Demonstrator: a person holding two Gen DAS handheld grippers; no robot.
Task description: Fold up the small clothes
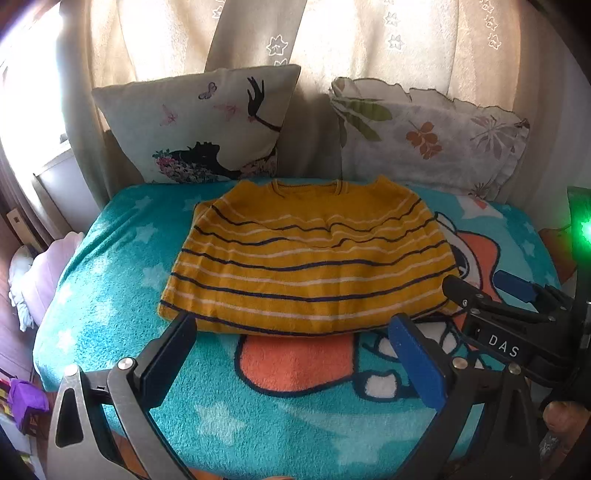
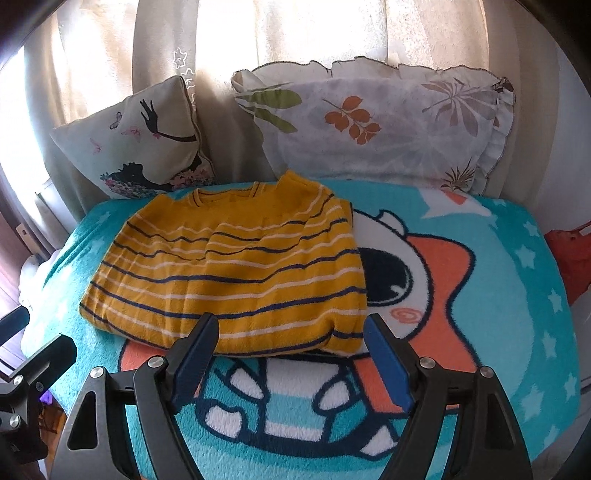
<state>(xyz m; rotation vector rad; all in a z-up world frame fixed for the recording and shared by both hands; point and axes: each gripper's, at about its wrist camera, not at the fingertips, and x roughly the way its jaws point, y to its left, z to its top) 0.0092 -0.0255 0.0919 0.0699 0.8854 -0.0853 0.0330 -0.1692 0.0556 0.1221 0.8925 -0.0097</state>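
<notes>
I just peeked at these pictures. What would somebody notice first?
The bright yellow striped sweater jumps out, lying flat in the middle of a turquoise cartoon blanket. Two pillows lean against the curtain behind it. Both grippers, left and right, hover open at the sweater's near edge.

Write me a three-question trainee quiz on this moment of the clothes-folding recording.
1. True or false: the yellow striped sweater lies on the turquoise blanket with its sleeves tucked in.
2. How many pillows lean against the curtain? A) one B) two C) three
3. Fill in: the left gripper and the right gripper both stand ____ near the sweater's front hem, holding nothing.

Key: 1 true; 2 B, the butterfly pillow and the leaf-print pillow; 3 open.
</notes>
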